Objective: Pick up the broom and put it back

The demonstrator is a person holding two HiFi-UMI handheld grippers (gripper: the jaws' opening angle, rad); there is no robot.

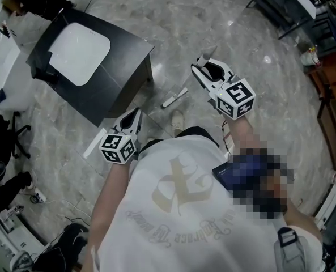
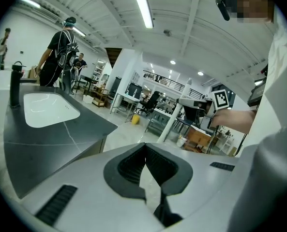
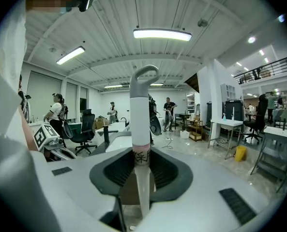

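Broom [image 3: 142, 105] handle stands upright between the pads of the right tongs [image 3: 142, 154], which are clamped on it at a pink band [image 3: 141, 151] bearing dark marks. The pale shaft runs on below the pads, and the grey hanging loop [image 3: 145, 76] at its top stands well above them. Head view: the right tongs are held out in front of the person, farther forward than the left tongs [image 1: 132, 118], with the two pairs well apart. A pale stick [image 1: 174, 98] shows between the two pairs and lower down, roughly in line with the right pair; whether it is the broom's lower end cannot be told. On the left tongs the pads are together at the tips, with nothing between them. A dark counter [image 2: 51, 139] lies left of the left tongs and just ahead of them. It has a white sink [image 2: 49, 110] set in it and a black tap [image 2: 15, 83] at the sink's far left edge. The right pair's marker cube [image 2: 221, 98] shows up and to the right of the left tongs. Grey marbled floor [image 1: 258, 33] lies beneath both pairs.
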